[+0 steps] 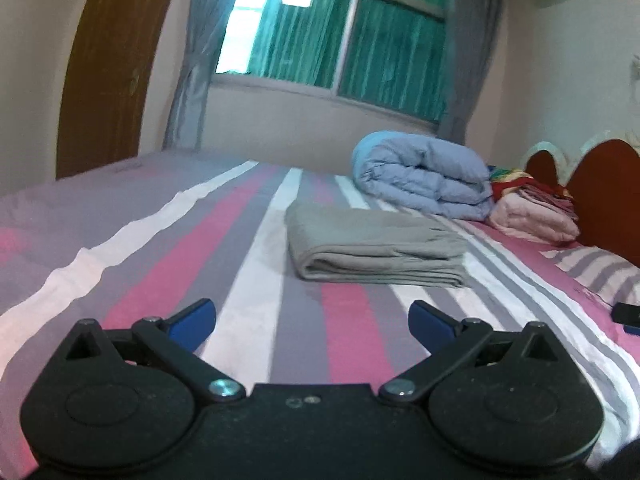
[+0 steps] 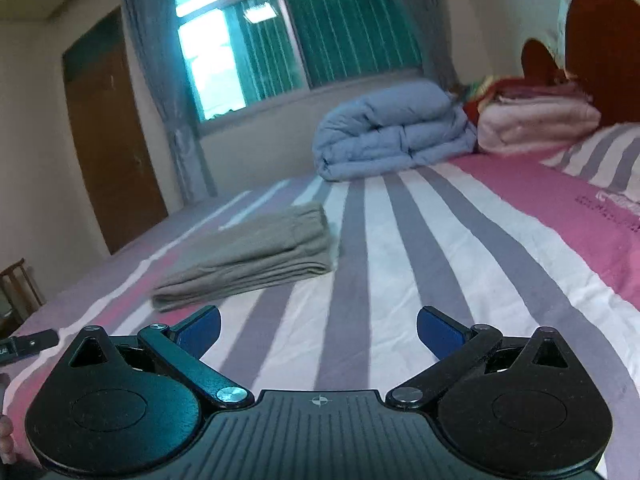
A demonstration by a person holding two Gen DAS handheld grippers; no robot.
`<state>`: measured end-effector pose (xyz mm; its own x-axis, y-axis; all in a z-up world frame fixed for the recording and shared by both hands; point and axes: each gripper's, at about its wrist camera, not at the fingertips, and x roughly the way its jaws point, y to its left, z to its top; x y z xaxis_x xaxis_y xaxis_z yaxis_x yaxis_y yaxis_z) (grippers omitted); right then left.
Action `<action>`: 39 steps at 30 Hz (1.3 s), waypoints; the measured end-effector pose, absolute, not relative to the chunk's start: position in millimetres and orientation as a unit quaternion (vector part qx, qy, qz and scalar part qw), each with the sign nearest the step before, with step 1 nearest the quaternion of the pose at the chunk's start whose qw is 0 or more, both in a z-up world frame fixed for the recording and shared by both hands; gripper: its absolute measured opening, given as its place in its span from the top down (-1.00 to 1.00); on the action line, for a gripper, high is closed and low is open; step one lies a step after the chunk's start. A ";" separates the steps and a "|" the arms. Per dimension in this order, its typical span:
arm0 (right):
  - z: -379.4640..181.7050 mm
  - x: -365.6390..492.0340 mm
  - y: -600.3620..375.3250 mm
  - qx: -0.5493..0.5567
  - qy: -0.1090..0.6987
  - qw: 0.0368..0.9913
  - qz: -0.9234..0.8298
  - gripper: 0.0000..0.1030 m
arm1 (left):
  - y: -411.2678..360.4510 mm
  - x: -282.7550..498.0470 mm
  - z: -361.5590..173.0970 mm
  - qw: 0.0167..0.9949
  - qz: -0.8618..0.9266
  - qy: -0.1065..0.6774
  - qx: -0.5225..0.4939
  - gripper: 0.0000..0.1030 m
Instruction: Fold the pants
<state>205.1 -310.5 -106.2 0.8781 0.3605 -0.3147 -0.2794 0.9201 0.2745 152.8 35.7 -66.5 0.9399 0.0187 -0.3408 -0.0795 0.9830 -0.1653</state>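
Folded grey-beige cotton pants (image 1: pixel 376 250) lying flat as a compact, layered rectangle on the bed with the pink, grey and white striped sheet (image 1: pixel 248 300), about mid-mattress, with bare sheet on every side. Stacked layers visible along the near edge in the left wrist view, edges roughly aligned: judged a finished fold, set down where nothing crowds it.

Left tool (image 1: pixel 312 322) spread wide, blue pads (image 1: pixel 192 324) well apart, nothing between them, only striped sheet beyond. Right tool (image 2: pixel 319 330) likewise fully apart and empty, blue pads (image 2: pixel 200 328) framing bare sheet. Both pulled back from the garment and clear of it, pants lying ahead of the left tool and off to the left of the right one. No cloth caught or trailing, so judged as a clean release, leaving the bundle undisturbed.

Rolled light-blue quilted duvet (image 1: pixel 424 176) pushed toward the brown wooden headboard (image 1: pixel 600 192), next to a pile of pink and red folded linens (image 1: pixel 532 212); probably stowed there to free the mattress centre for folding. Small dark object (image 1: pixel 628 314) at the right bed edge, too blurred to identify.

Remaining work judged minimal: perhaps a check that the layers stay squared.
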 end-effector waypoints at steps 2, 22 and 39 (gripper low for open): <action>-106.7 180.7 -303.5 0.097 0.171 0.966 0.167 -1.00 | 26.3 132.9 -62.4 0.983 0.014 0.165 -0.084 -0.89; -97.8 81.2 -251.2 0.024 0.137 0.965 0.223 -1.00 | -13.4 77.0 -52.2 0.987 -0.020 0.141 -0.071 -0.88; -100.2 92.3 -263.0 0.058 0.153 0.965 0.206 -1.00 | -16.8 78.8 -55.7 0.987 -0.023 0.144 -0.068 -0.88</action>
